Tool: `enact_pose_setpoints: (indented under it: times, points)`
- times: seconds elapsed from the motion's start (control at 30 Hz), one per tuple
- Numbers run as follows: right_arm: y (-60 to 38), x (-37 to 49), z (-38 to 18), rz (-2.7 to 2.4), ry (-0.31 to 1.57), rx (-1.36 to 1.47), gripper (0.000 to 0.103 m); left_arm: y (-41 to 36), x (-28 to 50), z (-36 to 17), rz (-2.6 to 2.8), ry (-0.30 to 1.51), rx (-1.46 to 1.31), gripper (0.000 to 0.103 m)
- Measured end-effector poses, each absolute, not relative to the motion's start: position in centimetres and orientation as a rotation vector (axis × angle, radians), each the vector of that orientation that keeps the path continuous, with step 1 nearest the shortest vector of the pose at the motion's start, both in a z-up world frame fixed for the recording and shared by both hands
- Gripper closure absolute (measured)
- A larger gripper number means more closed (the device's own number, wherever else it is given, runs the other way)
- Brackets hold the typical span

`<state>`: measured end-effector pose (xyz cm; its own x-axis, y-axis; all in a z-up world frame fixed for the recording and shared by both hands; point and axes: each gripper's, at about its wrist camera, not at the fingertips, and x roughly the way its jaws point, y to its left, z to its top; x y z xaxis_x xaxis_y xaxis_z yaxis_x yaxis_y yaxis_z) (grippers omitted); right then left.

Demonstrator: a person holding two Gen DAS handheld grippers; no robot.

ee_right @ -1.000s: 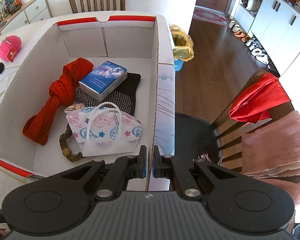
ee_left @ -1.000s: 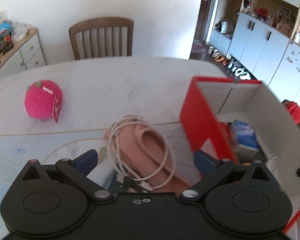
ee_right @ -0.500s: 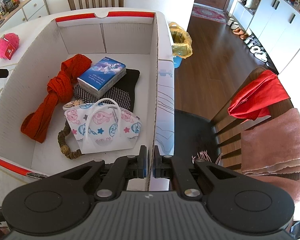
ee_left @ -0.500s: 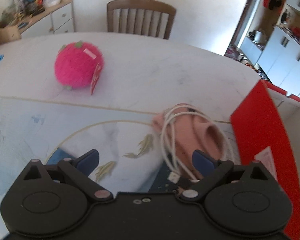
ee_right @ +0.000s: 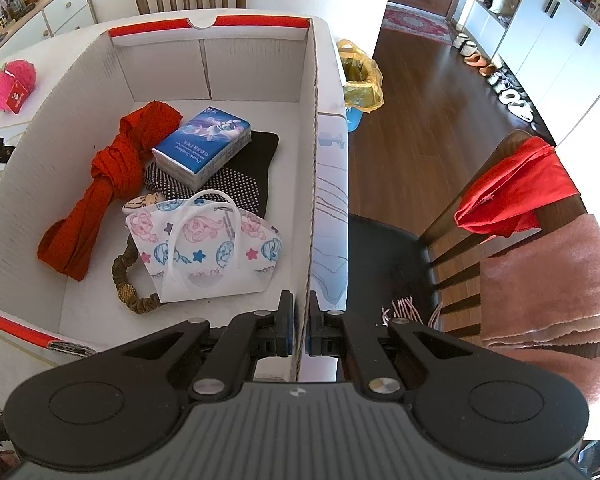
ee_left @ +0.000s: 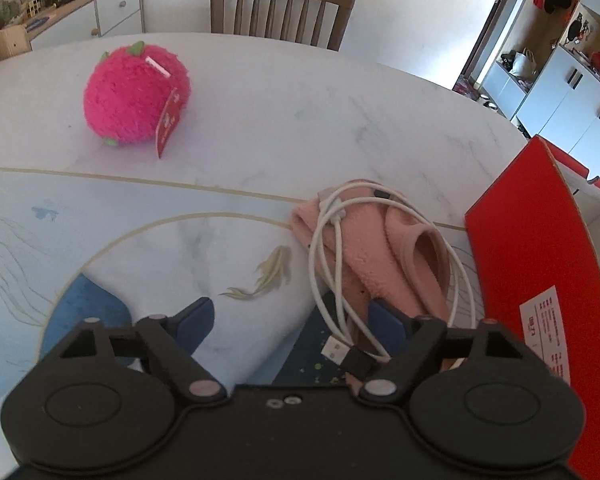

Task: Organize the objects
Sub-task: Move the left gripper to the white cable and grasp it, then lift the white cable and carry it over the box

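Note:
A coiled white USB cable (ee_left: 336, 264) lies across a pink fleece sock (ee_left: 384, 248) on the table mat, beside the red outer wall of a cardboard box (ee_left: 540, 248). My left gripper (ee_left: 292, 318) hangs low over the mat, jaws closing. The cable's near loops and plug lie between the fingers, close to the right fingertip (ee_left: 388, 320), and neither pad presses on them. My right gripper (ee_right: 299, 330) is shut on the right wall of the box (ee_right: 312, 168). Inside lie a red scarf (ee_right: 112, 176), a blue tissue pack (ee_right: 202, 144), a patterned face mask (ee_right: 208, 248) and a brown beaded band (ee_right: 126, 288).
A pink plush ball (ee_left: 136, 100) with a red tag sits on the marble table (ee_left: 340, 104) at the far left. A wooden chair (ee_left: 280, 8) stands behind the table. To the right of the box is a chair (ee_right: 500, 208) draped with red and pink cloths.
The left gripper has sunk and shifted left, so the cable and sock now sit by its right finger, and its fingers have drawn closer. The right gripper has stayed on the box wall.

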<state>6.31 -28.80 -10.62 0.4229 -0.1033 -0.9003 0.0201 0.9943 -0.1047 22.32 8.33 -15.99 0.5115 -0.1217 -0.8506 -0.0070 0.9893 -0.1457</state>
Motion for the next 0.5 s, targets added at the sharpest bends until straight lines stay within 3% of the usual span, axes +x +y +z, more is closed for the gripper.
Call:
enact_pose_setpoints:
  times: [0.2,0.3,0.37,0.5]
  points:
    - [-28.82,6.28,-10.73,-0.077,1.135,-0.079,0.098,8.24,22.77,-16.38,-0.092,1.034,-0.165,0.031]
    - [-28.85,6.28,-10.80,-0.076,1.139,-0.076,0.098,8.01,22.89,-16.22,-0.124,1.030,-0.179,0.052]
    - [-28.87,6.30,-10.83,-0.076,1.140,-0.075,0.098,7.87,22.93,-16.13,-0.151,1.033,-0.195,0.071]
    - [-28.88,6.30,-10.82,-0.077,1.140,-0.074,0.098,7.53,22.77,-15.91,-0.177,1.025,-0.205,0.086]
